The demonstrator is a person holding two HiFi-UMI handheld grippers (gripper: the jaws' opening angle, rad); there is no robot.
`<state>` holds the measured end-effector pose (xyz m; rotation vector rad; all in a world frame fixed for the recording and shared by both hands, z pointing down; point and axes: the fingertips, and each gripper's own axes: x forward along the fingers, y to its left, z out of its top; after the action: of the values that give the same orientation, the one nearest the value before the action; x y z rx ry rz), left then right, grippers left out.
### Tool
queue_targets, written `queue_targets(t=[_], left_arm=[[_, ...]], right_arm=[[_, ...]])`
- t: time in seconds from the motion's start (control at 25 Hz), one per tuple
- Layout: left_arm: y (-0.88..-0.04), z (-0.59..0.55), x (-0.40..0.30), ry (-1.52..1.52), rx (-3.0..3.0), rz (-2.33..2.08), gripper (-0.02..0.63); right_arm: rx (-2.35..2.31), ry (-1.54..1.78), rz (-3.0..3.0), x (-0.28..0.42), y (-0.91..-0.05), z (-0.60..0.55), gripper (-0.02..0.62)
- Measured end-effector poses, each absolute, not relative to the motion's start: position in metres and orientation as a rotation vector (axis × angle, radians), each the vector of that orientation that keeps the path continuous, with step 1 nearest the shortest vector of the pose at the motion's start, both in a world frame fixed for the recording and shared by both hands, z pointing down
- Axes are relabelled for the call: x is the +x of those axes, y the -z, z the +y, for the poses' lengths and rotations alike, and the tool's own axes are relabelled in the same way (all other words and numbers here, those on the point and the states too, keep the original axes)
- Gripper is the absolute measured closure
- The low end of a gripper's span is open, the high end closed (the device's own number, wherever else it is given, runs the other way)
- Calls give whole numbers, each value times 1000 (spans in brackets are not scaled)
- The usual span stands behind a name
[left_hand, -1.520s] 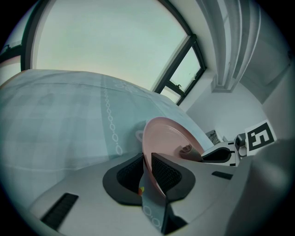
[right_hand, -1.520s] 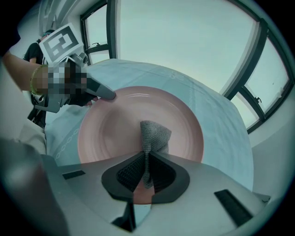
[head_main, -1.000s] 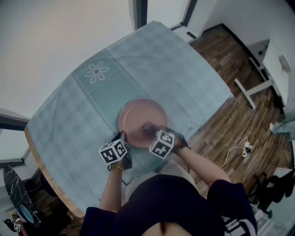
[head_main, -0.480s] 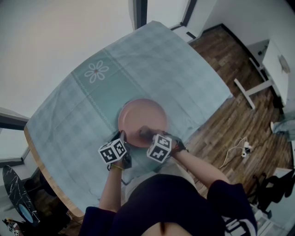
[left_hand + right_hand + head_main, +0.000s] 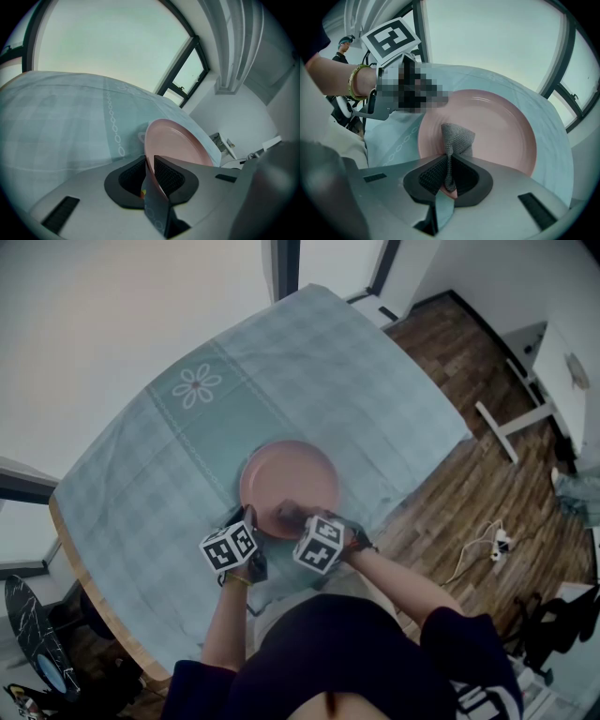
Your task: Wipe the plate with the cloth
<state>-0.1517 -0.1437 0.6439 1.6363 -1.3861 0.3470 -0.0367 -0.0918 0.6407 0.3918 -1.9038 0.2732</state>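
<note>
A pink plate (image 5: 289, 486) lies on the pale green tablecloth (image 5: 281, 381) near the table's front edge. My left gripper (image 5: 151, 172) is shut on the plate's (image 5: 177, 145) near-left rim, which runs between its jaws; in the head view it (image 5: 246, 531) sits at the plate's lower left. My right gripper (image 5: 449, 174) is shut on a grey knitted cloth (image 5: 454, 138), whose free end rests on the plate's (image 5: 492, 133) near part. Seen from the head, the right gripper (image 5: 292, 517) stands over the plate's near edge, with the cloth (image 5: 289, 512) a dark patch there.
The table (image 5: 103, 615) has a wooden edge at lower left and ends close to the person's body. Wooden floor (image 5: 469, 484) lies to the right with a white cable (image 5: 483, 545) and white furniture legs (image 5: 511, 423). Windows show behind the table in both gripper views.
The right gripper with the cloth has slid left along the plate's near part. The left gripper and the plate have kept still.
</note>
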Motion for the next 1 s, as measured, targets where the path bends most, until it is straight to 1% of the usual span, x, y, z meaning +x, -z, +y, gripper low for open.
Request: queue_targets(t=[0.52, 0.72, 1.0], left_arm=[[-634, -134, -156, -336, 1650, -1443, 536], [-622, -125, -154, -312, 1671, -1456, 497], [-595, -106, -143, -285, 1747, -1469, 491]], right_arm=[[598, -356, -1995, -31, -621, -97, 563], [681, -399, -2034, -27, -609, -97, 563], [841, -511, -2079, -18, -589, -89, 563]])
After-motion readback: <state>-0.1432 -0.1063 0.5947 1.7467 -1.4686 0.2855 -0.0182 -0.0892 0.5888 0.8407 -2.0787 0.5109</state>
